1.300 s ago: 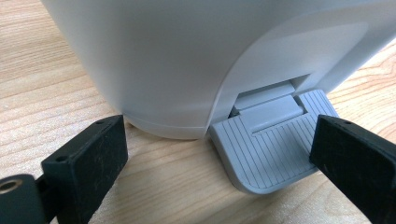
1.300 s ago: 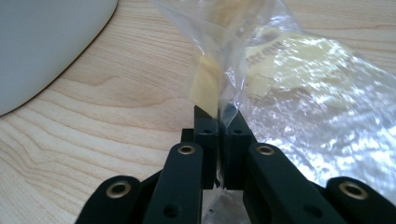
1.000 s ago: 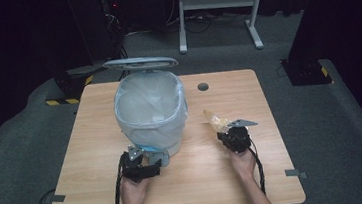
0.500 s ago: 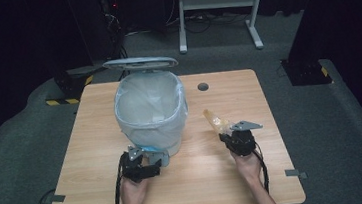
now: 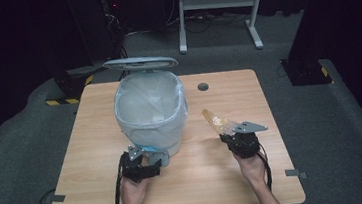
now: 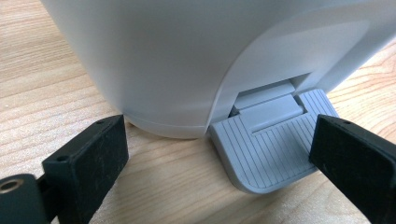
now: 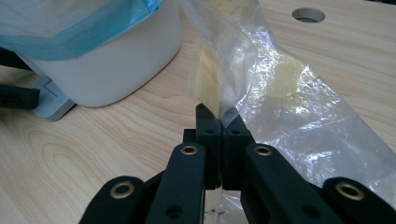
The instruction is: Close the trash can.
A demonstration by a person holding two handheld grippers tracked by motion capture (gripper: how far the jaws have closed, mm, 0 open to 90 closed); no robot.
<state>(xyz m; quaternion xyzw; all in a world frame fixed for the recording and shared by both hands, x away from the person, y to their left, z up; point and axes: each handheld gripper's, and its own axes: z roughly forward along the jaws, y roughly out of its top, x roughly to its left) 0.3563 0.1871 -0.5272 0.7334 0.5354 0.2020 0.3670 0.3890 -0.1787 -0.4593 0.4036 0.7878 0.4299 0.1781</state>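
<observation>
Scene: wooden table (image 5: 102, 190) w/ a white pedal bin (image 5: 152, 116) on it, person's forearms coming in from the near edge.
Bin: stood left of table centre, lined w/ a clear bag (image 5: 139, 103) that had a blue edge; lid (image 5: 140, 62) was up at the far side.
Pedal: grey ribbed foot pedal (image 6: 268, 144) stuck out from the bin's base on the near side, flat on the table.
L gripper (image 5: 142, 165): sat at the foot of the bin, near side. In the left gripper view its jaws stood wide apart, released, nothing clamped; one jaw was by the bin's base, the other at the outer edge of the pedal. Contact w/ the pedal: couldn't tell from this angle, prob. just beside it.
R gripper (image 5: 230, 136): on the right half of the table, well apart from the bin. Jaws clenched tight, pinching a clear plastic wrapper (image 7: 280, 93) at its lower edge.
Wrapper: thin, crinkly, transparent, w/ pale yellow round patches inside or printed on it; too blurred to say which. It stood up from the jaws and leaned away toward the far-left in the high view, pointing roughly at the bin. It looked lifted off the table top, not lying flat.
Table hole: round cable hole (image 5: 202, 86) in the top, beyond the wrapper, right of the bin.
Hands: each hand wrapped round its gripper body, cables trailing back toward the person.
</observation>
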